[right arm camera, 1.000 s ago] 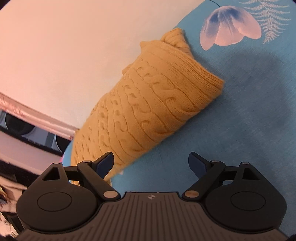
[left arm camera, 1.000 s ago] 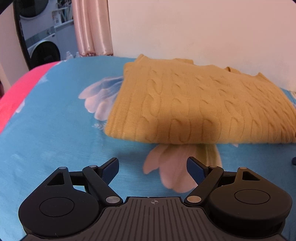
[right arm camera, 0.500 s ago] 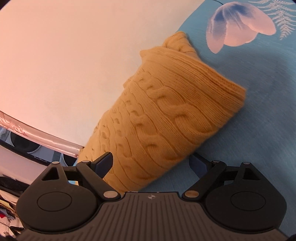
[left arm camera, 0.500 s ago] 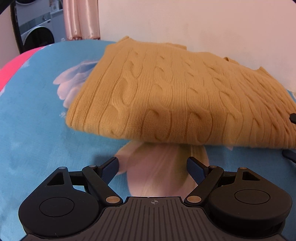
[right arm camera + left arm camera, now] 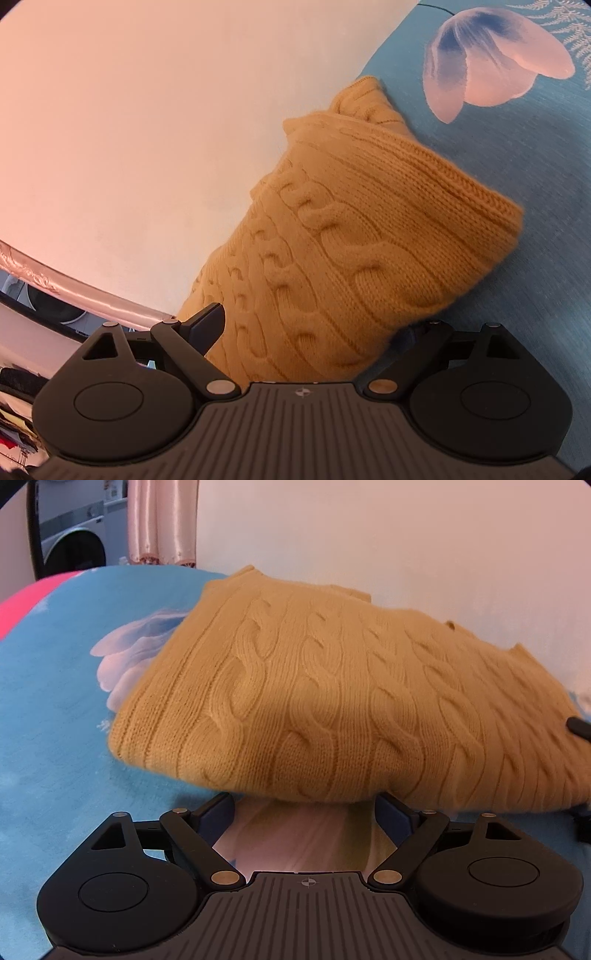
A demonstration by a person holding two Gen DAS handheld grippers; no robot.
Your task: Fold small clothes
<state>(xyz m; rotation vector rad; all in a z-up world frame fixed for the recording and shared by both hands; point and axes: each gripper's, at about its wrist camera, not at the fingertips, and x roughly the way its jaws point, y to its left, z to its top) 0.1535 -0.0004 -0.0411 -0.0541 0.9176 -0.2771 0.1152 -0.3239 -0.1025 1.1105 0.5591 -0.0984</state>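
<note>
Sweater: a mustard-yellow cable-knit sweater [image 5: 332, 701] is lying folded into a thick oblong stack on the blue floral bedsheet [image 5: 55, 720], pushed close against the pale wall [image 5: 388, 535]
Long axis: in the left wrist view the stack is running left to right along the wall, its cable ribs crossing the short way from wall to front edge
Ends: the near folded corner [image 5: 122, 746] is pointing toward the pink curtain [image 5: 159, 520] side; in the right wrist view the opposite end [image 5: 491, 221] is pointing toward the printed pale flower [image 5: 495, 59], with a ribbed cuff or collar bunched at the wall side
Left gripper: the left gripper [image 5: 304, 808] is standing wide apart just at the front fold, its blue pads tucked under the overhanging edge, not pinching the knit
Right gripper: the right gripper [image 5: 306, 332] is spread wide with the sweater's end lying between its fingers; one finger [image 5: 207, 325] is sitting on the wall side of the knit, the other is mostly hidden behind the fabric; no squeeze is showing
Background: a washing machine [image 5: 74, 542] is showing beyond the curtain
</note>
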